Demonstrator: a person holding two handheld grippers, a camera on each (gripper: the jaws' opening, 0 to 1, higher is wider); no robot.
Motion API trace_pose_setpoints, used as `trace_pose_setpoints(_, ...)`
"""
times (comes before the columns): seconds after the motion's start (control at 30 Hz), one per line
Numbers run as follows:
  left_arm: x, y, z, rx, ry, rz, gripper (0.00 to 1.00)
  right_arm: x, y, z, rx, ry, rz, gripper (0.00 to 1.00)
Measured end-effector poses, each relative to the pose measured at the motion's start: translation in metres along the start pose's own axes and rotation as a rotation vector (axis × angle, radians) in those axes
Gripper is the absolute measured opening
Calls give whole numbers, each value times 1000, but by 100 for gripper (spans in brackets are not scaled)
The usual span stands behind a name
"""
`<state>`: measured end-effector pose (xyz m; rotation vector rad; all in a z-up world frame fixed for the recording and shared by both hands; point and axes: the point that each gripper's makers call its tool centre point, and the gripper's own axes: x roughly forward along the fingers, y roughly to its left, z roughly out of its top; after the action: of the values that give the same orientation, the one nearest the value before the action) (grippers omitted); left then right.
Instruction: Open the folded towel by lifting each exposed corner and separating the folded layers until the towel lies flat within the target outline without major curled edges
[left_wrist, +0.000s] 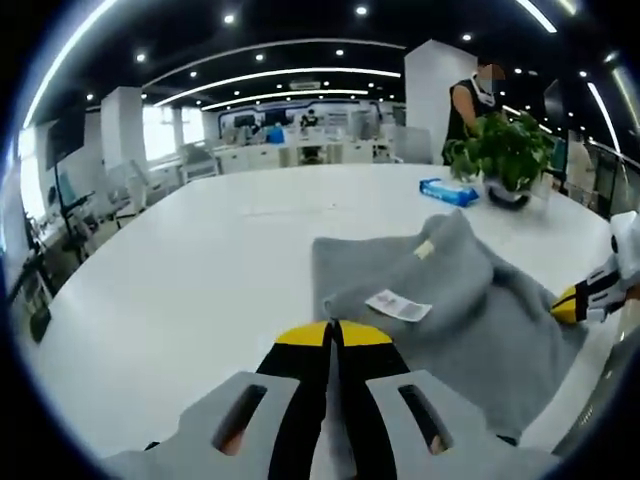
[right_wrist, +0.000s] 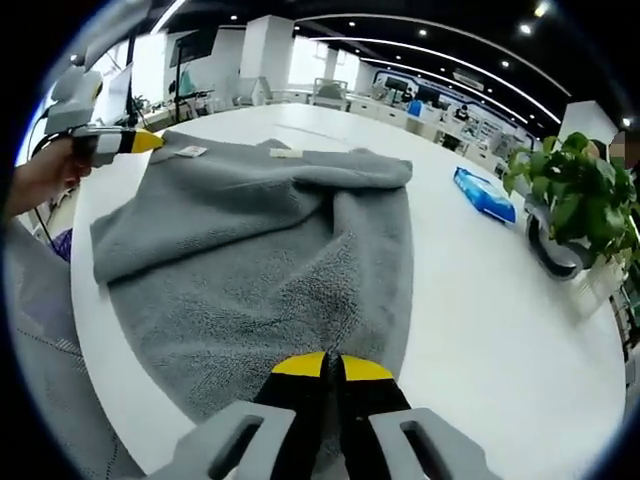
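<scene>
- The grey towel (left_wrist: 455, 320) lies on the white worktop (left_wrist: 200, 270), partly unfolded, with folded layers bunched across its middle.
- In the left gripper view the left tool (left_wrist: 332, 335) has its yellow-tipped jaws pressed together on the towel's near edge, pinching the cloth.
- Just beyond that tool a white label (left_wrist: 398, 305) sits on the towel, and a smaller tag (left_wrist: 424, 249) lies farther up on the folded layer.
- In the right gripper view the right tool (right_wrist: 330, 366) has its jaws closed on the towel (right_wrist: 270, 270) at its near edge.
- The same view shows the left tool (right_wrist: 145, 141) at the towel's far corner, held by a hand (right_wrist: 40, 175).
- In the left gripper view the right tool (left_wrist: 566, 305) shows at the towel's far right edge.
- A potted plant (left_wrist: 505, 155) stands on the worktop beyond the towel, with a blue packet (left_wrist: 449, 191) beside it.
- A person (left_wrist: 470, 105) stands behind the plant.
</scene>
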<state>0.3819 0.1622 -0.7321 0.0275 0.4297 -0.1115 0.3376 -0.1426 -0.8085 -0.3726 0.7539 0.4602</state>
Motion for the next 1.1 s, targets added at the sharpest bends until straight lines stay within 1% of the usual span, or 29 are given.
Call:
trace_pose_setpoints(0.07,0,2,0,-3,-2,6,2,0,-2,0,-12,0,-8,0)
trace_pose_setpoints(0.2,1,7,-5,0,10,28,2,0,-9,-2,-7,2,-31,0)
trace_pose_setpoints(0.3,1,12,-9,-35,28,42,2,-1,-15,-4,8,4,-48,0)
trace_pose_setpoints(0.4,-1,22,-14,-62,41,78,2,0,-22,-6,41,2,-59,0)
trace_pose_setpoints(0.5,-1,28,-19,-107,54,96,2,-1,-26,-7,43,2,-73,0)
trace_pose_setpoints(0.7,1,33,-21,-77,62,117,2,-2,-34,-10,51,9,-104,0)
trace_pose_setpoints(0.83,2,38,-26,-98,78,126,2,-3,-40,-12,61,11,-120,0)
trace_pose_setpoints(1.0,1,42,-28,-98,88,142,2,-5,-49,-16,84,18,-147,0)
trace_pose_setpoints(1.1,-1,49,-34,-115,108,164,2,-6,-56,-20,99,27,-169,0)
